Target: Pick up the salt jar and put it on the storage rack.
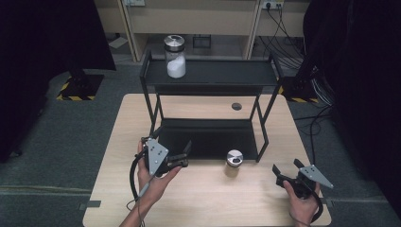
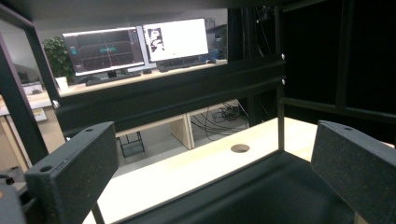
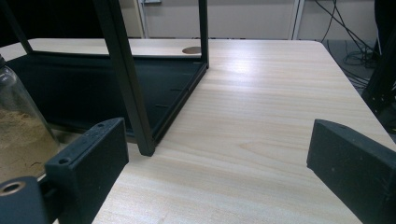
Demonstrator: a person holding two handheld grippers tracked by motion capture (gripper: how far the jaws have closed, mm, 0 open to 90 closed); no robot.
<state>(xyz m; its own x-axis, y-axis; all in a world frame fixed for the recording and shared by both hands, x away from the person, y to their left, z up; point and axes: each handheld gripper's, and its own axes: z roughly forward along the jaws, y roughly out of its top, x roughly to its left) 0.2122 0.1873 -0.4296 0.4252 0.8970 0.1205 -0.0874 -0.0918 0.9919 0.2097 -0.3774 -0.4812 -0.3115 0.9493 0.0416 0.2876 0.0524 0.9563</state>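
High view: I see my left hand-held gripper [image 1: 182, 153] spread wide and holding nothing, poised at the front left edge of the black two-tier rack [image 1: 208, 75] on the pale wooden desk [image 1: 198, 198]. A small jar with a silver lid [image 1: 233, 162] stands on the desk just in front of the rack's lower shelf, between my two hands. My right hand-held gripper [image 1: 286, 167] rests low near the desk's right front corner, jaws also apart and empty, well apart from that jar. A taller jar of white powder [image 1: 175, 56] sits on the rack's top shelf, toward its left end.

Left gripper view: my two black jaws stand wide apart, framing the rack's lower shelf [image 2: 261, 191] and a round hole in the desk [image 2: 240, 148]; monitors [image 2: 140, 44] glow on a far table.

Right gripper view: my jaws gape over bare wood, with the rack's front leg [image 3: 128, 84] just ahead and the glass jar of sandy brown contents [image 3: 18, 135] at the left edge, just beside the left jaw.
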